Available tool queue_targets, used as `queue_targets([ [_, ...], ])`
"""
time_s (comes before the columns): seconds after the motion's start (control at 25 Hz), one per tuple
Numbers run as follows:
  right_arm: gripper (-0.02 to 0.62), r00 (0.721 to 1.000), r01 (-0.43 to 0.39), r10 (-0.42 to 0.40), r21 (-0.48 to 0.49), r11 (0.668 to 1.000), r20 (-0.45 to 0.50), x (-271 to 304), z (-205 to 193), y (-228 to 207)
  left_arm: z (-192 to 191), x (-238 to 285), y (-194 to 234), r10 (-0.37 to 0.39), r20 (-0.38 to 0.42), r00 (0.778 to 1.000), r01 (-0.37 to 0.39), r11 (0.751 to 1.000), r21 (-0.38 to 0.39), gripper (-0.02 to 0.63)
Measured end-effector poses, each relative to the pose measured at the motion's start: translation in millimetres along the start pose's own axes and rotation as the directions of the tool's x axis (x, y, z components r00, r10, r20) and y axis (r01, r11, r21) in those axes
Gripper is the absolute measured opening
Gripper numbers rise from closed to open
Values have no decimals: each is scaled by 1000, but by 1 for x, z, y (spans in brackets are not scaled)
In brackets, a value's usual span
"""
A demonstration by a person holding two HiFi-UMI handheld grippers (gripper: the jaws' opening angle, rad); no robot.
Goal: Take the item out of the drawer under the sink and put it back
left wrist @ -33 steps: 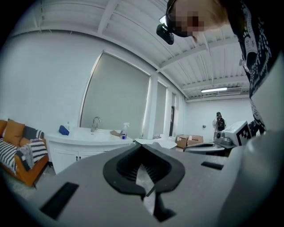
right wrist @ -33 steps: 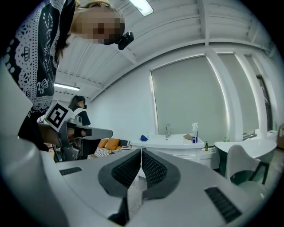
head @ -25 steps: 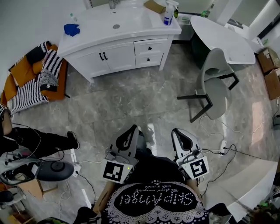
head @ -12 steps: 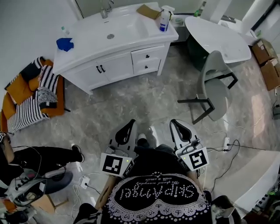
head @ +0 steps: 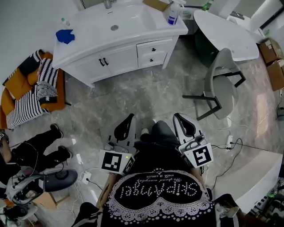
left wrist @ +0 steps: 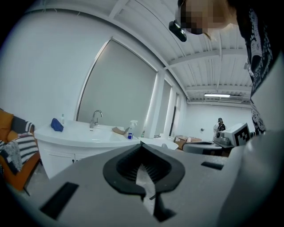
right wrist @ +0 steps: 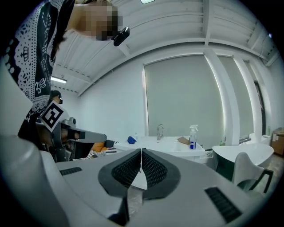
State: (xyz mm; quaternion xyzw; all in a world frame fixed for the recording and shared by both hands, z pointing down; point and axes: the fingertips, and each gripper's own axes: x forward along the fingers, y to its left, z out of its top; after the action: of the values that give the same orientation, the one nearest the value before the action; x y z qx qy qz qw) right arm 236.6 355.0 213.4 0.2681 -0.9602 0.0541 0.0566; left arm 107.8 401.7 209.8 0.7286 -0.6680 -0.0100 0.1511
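A white sink cabinet [head: 120,53] stands at the top of the head view, with two doors and two closed drawers [head: 153,53] on its right side. It also shows far off as the sink cabinet [left wrist: 75,142] in the left gripper view and the sink cabinet [right wrist: 164,146] in the right gripper view. My left gripper [head: 127,120] and right gripper [head: 179,119] are held side by side near my body, well short of the cabinet, both pointing toward it. Both are shut with nothing between the jaws. The item in the drawer is hidden.
A spray bottle [head: 172,13], a blue cloth [head: 65,36] and a brown pad lie on the counter. A grey chair [head: 219,84] and a white round table [head: 226,33] stand at the right. A striped cushion seat [head: 31,93] is at the left. Cables and equipment lie on the floor near a seated person [head: 31,146].
The cabinet has shifted slightly in the head view as I moved over the floor. Both grippers kept their places beside my body and stayed shut.
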Motion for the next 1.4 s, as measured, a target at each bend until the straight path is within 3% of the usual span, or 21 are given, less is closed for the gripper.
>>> queue_targets([
  [0.4,18,994,-101,101,20,995,-27,54,-9,-25,3,31,28,106,-6,994,-106,994,-26,5],
  [0.8,18,983,-175,175,-17,984,47,111,16,-100,36,117,38,152,45,987,-151,988,-25,5],
  [1.08,18,985,-170,170,-7,985,4,135,19,-150,54,164,39,176,79,981,-176,984,-3,5],
  [1.4,18,981,-196,196,-13,981,-8,147,19,-168,58,177,45,223,89,971,-222,975,-22,5],
])
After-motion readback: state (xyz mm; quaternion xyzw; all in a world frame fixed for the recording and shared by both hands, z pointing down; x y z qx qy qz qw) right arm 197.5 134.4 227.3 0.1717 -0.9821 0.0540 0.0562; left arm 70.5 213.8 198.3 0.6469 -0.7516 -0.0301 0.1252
